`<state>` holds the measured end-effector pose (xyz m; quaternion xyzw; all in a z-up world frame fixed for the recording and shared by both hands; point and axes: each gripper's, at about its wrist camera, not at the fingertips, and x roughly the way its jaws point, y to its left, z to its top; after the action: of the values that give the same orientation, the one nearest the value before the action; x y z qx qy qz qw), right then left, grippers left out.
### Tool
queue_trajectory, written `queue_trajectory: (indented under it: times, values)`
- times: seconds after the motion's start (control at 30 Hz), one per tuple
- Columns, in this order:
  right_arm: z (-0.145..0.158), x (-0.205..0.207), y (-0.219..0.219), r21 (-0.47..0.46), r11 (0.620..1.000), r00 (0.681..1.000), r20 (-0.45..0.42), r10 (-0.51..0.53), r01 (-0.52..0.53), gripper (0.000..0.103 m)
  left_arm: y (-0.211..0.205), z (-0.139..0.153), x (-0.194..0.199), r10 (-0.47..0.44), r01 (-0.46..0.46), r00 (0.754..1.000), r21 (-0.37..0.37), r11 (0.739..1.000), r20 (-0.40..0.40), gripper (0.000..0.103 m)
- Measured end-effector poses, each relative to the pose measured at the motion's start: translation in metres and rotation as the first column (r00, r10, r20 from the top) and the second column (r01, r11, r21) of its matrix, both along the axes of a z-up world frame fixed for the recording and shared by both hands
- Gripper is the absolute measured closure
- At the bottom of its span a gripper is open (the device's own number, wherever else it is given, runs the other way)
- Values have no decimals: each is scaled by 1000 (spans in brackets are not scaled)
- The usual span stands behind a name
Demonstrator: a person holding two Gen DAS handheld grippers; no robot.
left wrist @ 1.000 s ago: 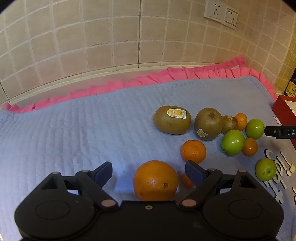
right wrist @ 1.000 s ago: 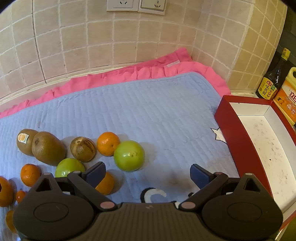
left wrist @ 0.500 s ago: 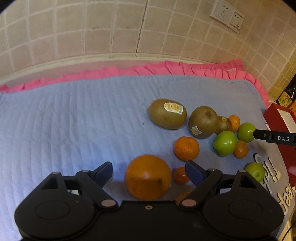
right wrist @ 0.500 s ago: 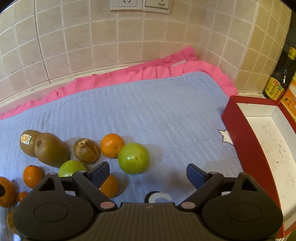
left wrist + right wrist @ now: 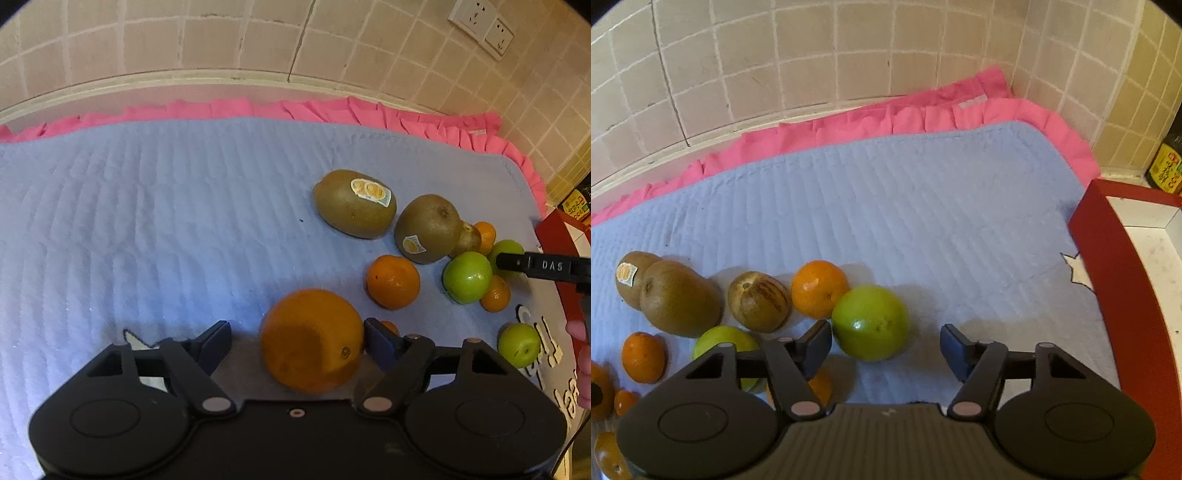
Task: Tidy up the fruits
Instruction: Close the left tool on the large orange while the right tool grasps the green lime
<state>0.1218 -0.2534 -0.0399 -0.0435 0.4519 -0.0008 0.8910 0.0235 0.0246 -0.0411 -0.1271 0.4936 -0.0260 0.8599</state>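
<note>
Both grippers have dropped nearer, closing but not yet clamped: left gripper [image 5: 295, 339] around firm, heavy orange [image 5: 313, 340], right gripper [image 5: 884, 349] around smooth green apple [image 5: 870, 322]; grip widest middles.

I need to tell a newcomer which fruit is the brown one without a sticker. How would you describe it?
Look at the blue quilted mat with the pink frill, then at the cluster of fruit on its left part. The brown fruit lies between a stickered kiwi and a small orange. Unlike the kiwis, it is smaller, mottled pale brown, with no label.
</note>
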Motion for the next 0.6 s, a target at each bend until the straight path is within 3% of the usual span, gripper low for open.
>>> queue_trajectory:
  times: [0.1, 0.17, 0.2, 0.43, 0.6]
  values:
    - [-3, 7, -3, 30, 1000, 1000, -12, -1, 2, 40, -4, -2, 3, -9, 9, 1000, 9, 1000, 1, 15]
    - [-6, 11, -4, 65, 998, 1000, -27, 1, 0, 47, -6, 0, 5, -26, 26, 1000, 1, 1000, 15, 34]
    - [-7, 12, -5, 85, 996, 999, -32, 2, 1, 52, -7, 1, 5, -33, 33, 999, -9, 999, 18, 34]
    - [-4, 8, -15, 153, 988, 1000, -22, -12, 15, 53, -14, 9, -1, -25, 24, 999, 38, 999, 45, 36]
    - [12, -12, -27, 165, 986, 1000, 18, -24, 20, 53, -24, 34, -9, -44, 36, 993, 68, 997, 107, 36]
